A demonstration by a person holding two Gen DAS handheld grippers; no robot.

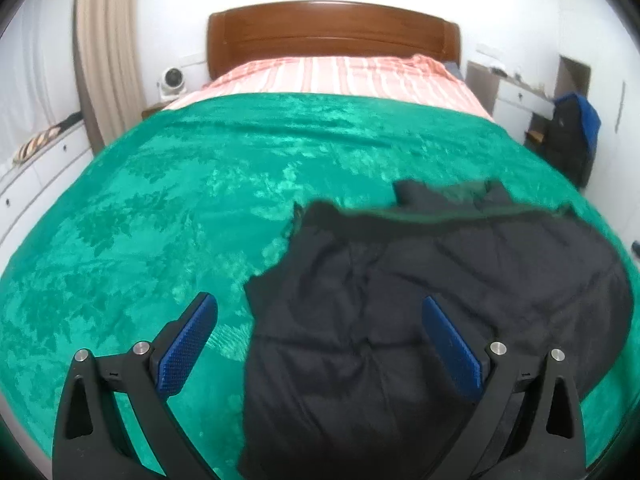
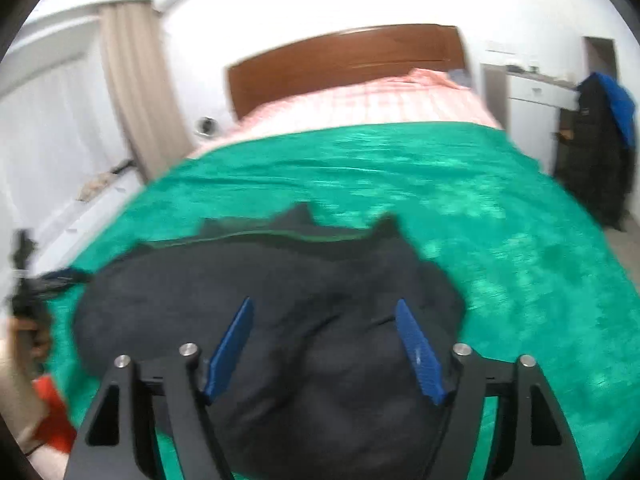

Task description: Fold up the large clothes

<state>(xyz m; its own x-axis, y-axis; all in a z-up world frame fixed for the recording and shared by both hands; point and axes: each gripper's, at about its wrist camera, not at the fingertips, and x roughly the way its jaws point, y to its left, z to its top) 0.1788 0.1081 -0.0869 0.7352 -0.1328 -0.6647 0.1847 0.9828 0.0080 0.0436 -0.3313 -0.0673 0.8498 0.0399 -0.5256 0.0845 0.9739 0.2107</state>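
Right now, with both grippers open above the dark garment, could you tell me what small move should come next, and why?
Probably lower the left gripper onto the dark garment at its ragged left edge and close. Both the left gripper and the right gripper are open and hold nothing, and the garment lies rumpled on the green blanket, so it needs spreading flat first.

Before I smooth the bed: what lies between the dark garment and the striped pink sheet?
Only green blanket, nothing on it, between the dark garment and the striped pink sheet; both wrist views show it.
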